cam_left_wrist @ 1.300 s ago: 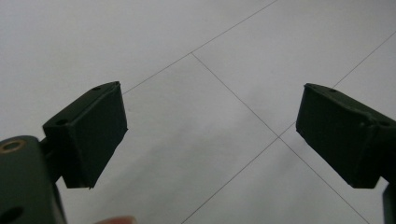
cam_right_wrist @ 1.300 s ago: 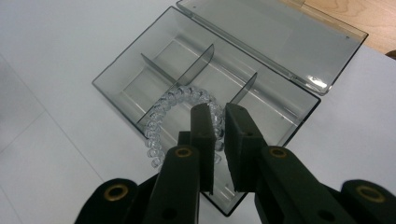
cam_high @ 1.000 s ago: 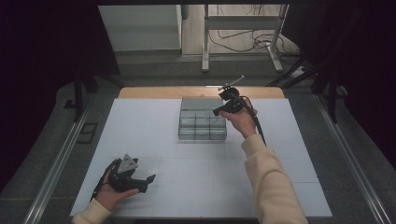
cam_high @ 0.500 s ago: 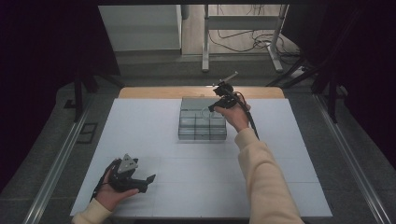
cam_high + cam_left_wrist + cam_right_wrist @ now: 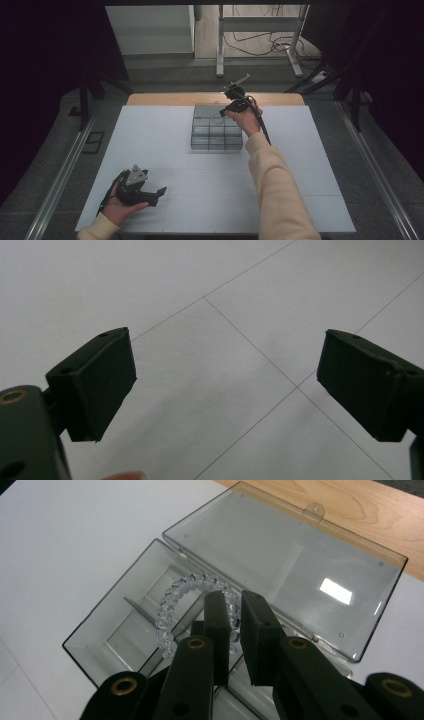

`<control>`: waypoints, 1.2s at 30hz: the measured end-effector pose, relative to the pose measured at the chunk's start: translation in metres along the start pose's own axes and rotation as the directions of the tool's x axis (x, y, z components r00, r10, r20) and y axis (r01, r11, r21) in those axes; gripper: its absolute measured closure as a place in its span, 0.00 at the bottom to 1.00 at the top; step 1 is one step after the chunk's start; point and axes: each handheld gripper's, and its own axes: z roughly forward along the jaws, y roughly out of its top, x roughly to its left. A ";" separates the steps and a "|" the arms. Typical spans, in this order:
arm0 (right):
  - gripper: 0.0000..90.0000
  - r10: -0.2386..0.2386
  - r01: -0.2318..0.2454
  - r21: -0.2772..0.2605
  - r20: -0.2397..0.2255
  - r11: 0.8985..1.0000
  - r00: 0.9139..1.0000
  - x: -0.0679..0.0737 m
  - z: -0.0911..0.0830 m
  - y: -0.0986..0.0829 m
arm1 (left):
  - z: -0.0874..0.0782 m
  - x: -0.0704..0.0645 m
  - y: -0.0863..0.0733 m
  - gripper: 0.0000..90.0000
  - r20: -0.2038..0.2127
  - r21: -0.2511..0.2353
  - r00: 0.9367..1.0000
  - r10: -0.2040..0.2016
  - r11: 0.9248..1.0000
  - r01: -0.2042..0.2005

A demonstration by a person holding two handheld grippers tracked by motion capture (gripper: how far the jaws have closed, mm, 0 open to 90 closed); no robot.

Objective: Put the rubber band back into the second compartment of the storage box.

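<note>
Spanning the far middle of the white table (image 5: 165,150), a clear compartment box (image 5: 115,630) is seen with its lid (image 5: 285,565) laid open toward the far edge, and a clear bead bracelet (image 5: 175,605) is held above its compartments. The bracelet is pinched by the nearly closed jaws of the right gripper (image 5: 235,605); the left gripper (image 5: 142,187) is rested near left, jaws wide apart. With so narrow a hold on smooth beads, the bracelet could be dropped or snagged on a divider.

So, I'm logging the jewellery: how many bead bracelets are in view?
1: a clear bead bracelet in the open compartment box, at the right gripper's jaw tips. The jaws may hide more.
</note>
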 end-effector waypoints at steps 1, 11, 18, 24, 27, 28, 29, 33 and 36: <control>0.90 0.000 0.000 -0.004 -0.001 1.000 1.000 0.000 0.001 0.001 | 0.000 0.000 0.000 0.11 0.000 0.000 1.000 0.000 1.000 0.000; 0.90 0.013 -0.013 -0.001 0.006 1.000 1.000 -0.002 0.014 0.014 | 0.000 0.000 0.000 0.10 0.000 -0.002 1.000 -0.001 1.000 0.001; 0.90 0.017 -0.017 0.001 0.010 1.000 1.000 -0.003 0.018 0.014 | 0.000 0.001 0.000 0.11 0.000 -0.001 1.000 -0.001 1.000 0.001; 0.90 0.016 -0.016 0.006 0.012 1.000 1.000 -0.005 0.018 0.011 | 0.000 0.001 0.000 0.10 0.000 -0.001 1.000 0.000 1.000 0.000; 0.90 0.013 -0.013 0.010 0.013 1.000 1.000 -0.005 0.019 0.010 | 0.000 0.000 0.000 0.11 0.000 -0.001 1.000 0.000 1.000 0.000; 0.90 0.014 -0.014 0.015 0.014 1.000 1.000 -0.005 0.021 0.009 | 0.000 0.000 0.000 0.11 0.001 -0.001 1.000 0.000 1.000 0.000; 0.90 0.014 -0.014 0.015 0.014 1.000 1.000 -0.005 0.021 0.009 | 0.000 0.001 0.000 0.11 0.001 0.000 1.000 0.001 1.000 -0.001; 0.90 0.012 -0.012 0.025 0.013 1.000 1.000 -0.006 0.025 0.005 | -0.001 0.001 0.000 0.11 0.000 -0.002 1.000 0.000 1.000 0.000; 0.90 0.017 -0.018 0.031 0.014 0.999 1.000 -0.006 0.029 0.003 | -0.001 0.001 0.000 0.11 0.000 -0.002 1.000 -0.001 1.000 0.001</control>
